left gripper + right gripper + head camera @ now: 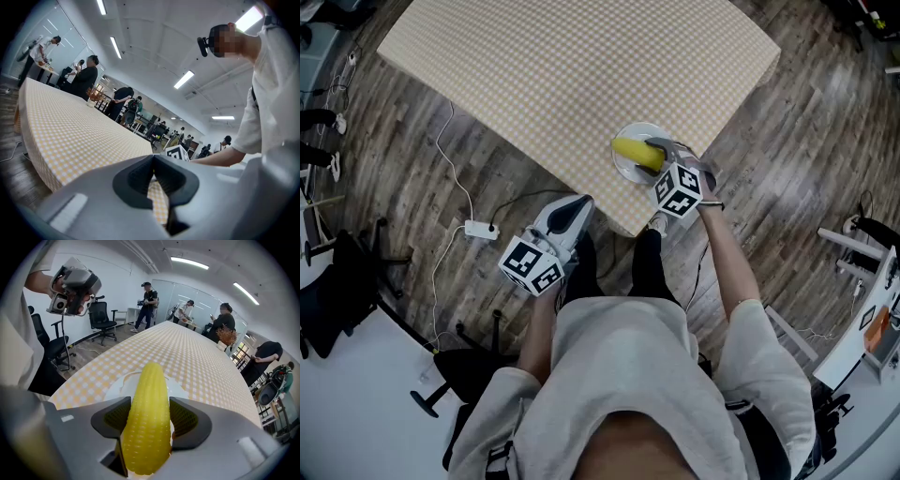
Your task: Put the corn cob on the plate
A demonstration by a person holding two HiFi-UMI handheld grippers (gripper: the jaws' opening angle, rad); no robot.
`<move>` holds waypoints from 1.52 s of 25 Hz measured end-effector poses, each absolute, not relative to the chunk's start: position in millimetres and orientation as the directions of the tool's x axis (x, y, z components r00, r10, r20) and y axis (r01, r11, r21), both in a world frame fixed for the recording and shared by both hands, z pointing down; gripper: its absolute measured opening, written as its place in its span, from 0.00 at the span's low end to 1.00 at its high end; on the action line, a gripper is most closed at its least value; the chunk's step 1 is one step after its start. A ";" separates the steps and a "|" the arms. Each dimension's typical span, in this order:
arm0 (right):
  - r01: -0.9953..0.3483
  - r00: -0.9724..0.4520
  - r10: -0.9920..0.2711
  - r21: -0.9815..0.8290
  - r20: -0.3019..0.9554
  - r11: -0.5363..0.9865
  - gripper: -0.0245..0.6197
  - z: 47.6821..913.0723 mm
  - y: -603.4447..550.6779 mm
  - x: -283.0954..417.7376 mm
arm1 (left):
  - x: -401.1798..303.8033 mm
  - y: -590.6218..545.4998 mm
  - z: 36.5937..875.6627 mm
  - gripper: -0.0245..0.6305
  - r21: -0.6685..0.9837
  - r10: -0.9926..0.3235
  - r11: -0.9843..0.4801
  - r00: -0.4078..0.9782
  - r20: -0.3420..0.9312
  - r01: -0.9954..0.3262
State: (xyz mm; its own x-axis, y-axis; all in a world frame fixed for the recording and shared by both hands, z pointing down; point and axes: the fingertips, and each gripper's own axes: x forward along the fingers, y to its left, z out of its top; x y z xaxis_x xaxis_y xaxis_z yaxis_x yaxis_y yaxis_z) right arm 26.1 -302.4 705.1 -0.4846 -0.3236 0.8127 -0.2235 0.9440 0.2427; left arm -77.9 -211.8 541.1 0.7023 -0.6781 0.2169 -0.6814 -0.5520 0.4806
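Left gripper (579,202): held low and close to level, off the near edge of the table (581,66) and over the wood floor (422,169). In the left gripper view its fingertips meet, with only a thin wedge of checked cloth showing behind them. It holds nothing. Beyond its tips the yellow-checked cloth runs away to the left and ahead. A white power strip (481,229) lies on the floor to its left, well apart. Right of this gripper, near the table's front corner, is the white plate (626,172). Corn cob (636,153): yellow, over the plate, lying lengthwise between the jaws of the right gripper (661,150). Its far tip points away from the gripper across the plate, and its near end reaches back past the pads toward the gripper body. Right gripper: tilted steeply down onto the plate, with its marker cube (678,190) behind it on the person's side. In the right gripper view the jaws stand wide and the dark ribbed pads lie against both sides of the cob, so the cob fills the whole gap. The plate's rim shows just under and to the left of the cob. I cannot tell whether the cob's underside rests on the plate or hangs just above it. Past the cob the checked cloth stretches ahead and to the right. A black office chair (101,315) stands on the floor off to the gripper's left.
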 end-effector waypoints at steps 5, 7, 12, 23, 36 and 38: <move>-0.224 -0.474 -0.323 0.243 0.819 0.944 0.45 705.4 -301.2 27.0 | -77.1 -212.8 537.2 0.05 0.476 -0.682 -0.555 0.700 0.210 -0.683; -0.217 -0.468 -0.322 0.246 0.823 0.945 0.45 705.7 -300.4 27.5 | -75.4 -213.0 534.7 0.05 0.472 -0.682 -0.559 0.701 0.206 -0.682; -0.211 -0.454 -0.307 0.233 0.836 0.949 0.51 706.7 -299.3 27.5 | -75.7 -211.2 529.7 0.05 0.467 -0.686 -0.561 0.700 0.199 -0.683; -0.252 -0.482 -0.332 0.234 0.811 0.939 0.50 694.6 -300.7 30.8 | -71.1 -210.9 526.3 0.05 0.462 -0.684 -0.569 0.703 0.194 -0.681; -0.347 -0.503 -0.516 0.385 0.694 0.855 0.10 634.8 -300.9 33.4 | -60.9 -216.2 479.2 0.05 0.378 -0.703 -0.614 0.698 0.139 -0.693; -0.387 -0.511 -0.535 0.375 0.673 0.842 0.06 625.7 -299.3 33.5 | -59.6 -217.9 467.5 0.05 0.358 -0.710 -0.620 0.693 0.125 -0.698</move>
State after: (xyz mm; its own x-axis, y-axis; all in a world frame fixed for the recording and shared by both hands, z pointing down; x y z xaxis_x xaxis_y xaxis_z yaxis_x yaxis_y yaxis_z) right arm 33.5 -299.3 625.7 -0.5105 -0.5348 0.6733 -0.3874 0.8421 0.3752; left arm -59.6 -217.9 467.5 0.6935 -0.7095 0.1251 -0.6985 -0.6195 0.3582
